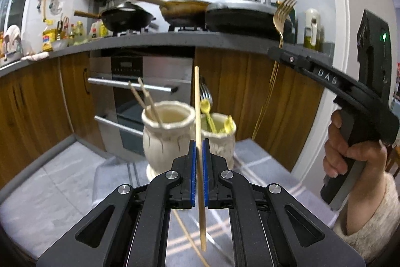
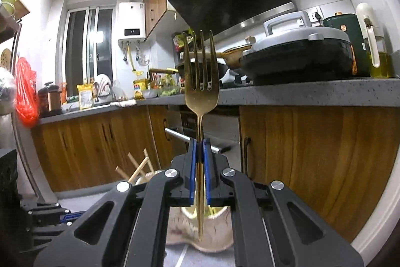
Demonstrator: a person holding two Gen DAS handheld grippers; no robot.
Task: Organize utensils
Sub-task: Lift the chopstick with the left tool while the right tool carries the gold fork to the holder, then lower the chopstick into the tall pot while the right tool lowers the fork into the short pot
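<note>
Left gripper (image 1: pixel 199 167): blue-padded jaws pinched narrow on a pale wooden chopstick (image 1: pixel 198 116), held upright, tip well above the pads and tail hanging below. Right gripper (image 2: pixel 199 167): jaws clamped likewise on the thin handle of a gold metal fork (image 2: pixel 201 81), tines up, handle end dangling under the pads. Both utensils carried in the air above a grey cloth-covered surface (image 1: pixel 50 192), not yet in any holder.

Ahead in the left wrist view: a cream ceramic vase with a wavy rim (image 1: pixel 165 137) holding two wooden chopsticks (image 1: pixel 145 99), and just beside it, apparently touching, a second cream ceramic pot (image 1: pixel 220 142) with small yellow plastic spoons (image 1: pixel 207 114) and a silver fork (image 1: pixel 206 91).

Risks, as judged:
- Slim grip on a smooth fork handle; likely to pivot or slide through the pads if swung fast.
- Chopstick gripped near mid-length; may rotate on contact with the vase rim and miss the mouth.
- Long tails below both grippers; could strike a rim and tip the light-looking pots.
- Hands close together; possible collision over the neighbouring openings.
- Wrong holder an easy mistake: chopstick probably for the vase, fork for the pot.
</note>
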